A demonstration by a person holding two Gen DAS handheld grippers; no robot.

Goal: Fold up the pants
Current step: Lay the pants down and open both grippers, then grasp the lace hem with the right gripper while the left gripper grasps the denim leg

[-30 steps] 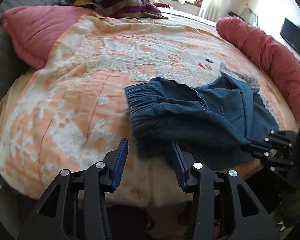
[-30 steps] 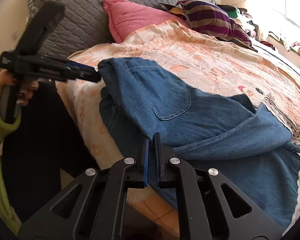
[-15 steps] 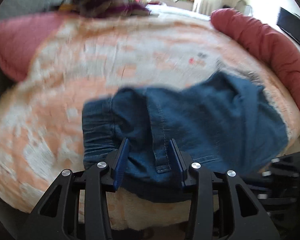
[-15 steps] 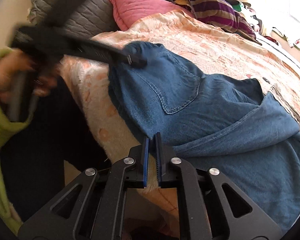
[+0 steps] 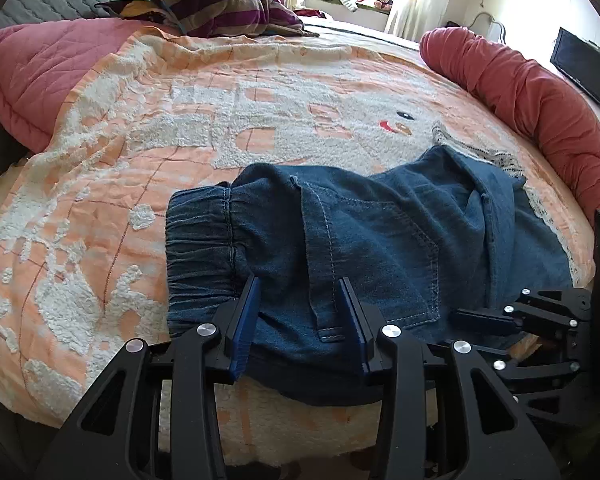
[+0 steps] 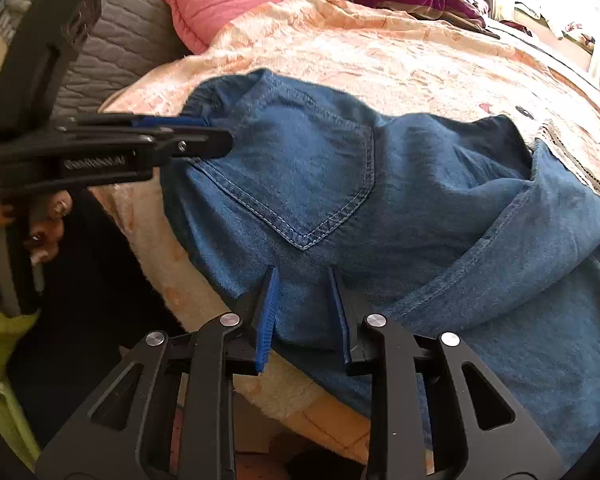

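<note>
Your left tongs (image 5: 298,312) stand parted over the elastic waistband end of the denim pants (image 5: 380,240) bunched at the bed's (image 5: 100,200) near edge, while your right tongs (image 6: 302,310) have just been opening astride the seat fabric, both apparently poised to regrip.

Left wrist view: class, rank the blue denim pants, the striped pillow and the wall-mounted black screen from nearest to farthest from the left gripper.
1. Blue denim pants: directly at the left gripper, near bed edge.
2. Striped pillow: far across the bed, upper left.
3. Black screen: on the wall beyond the bed, upper right. It looks farthest, though its margin over the pillow is hard to judge.
</note>
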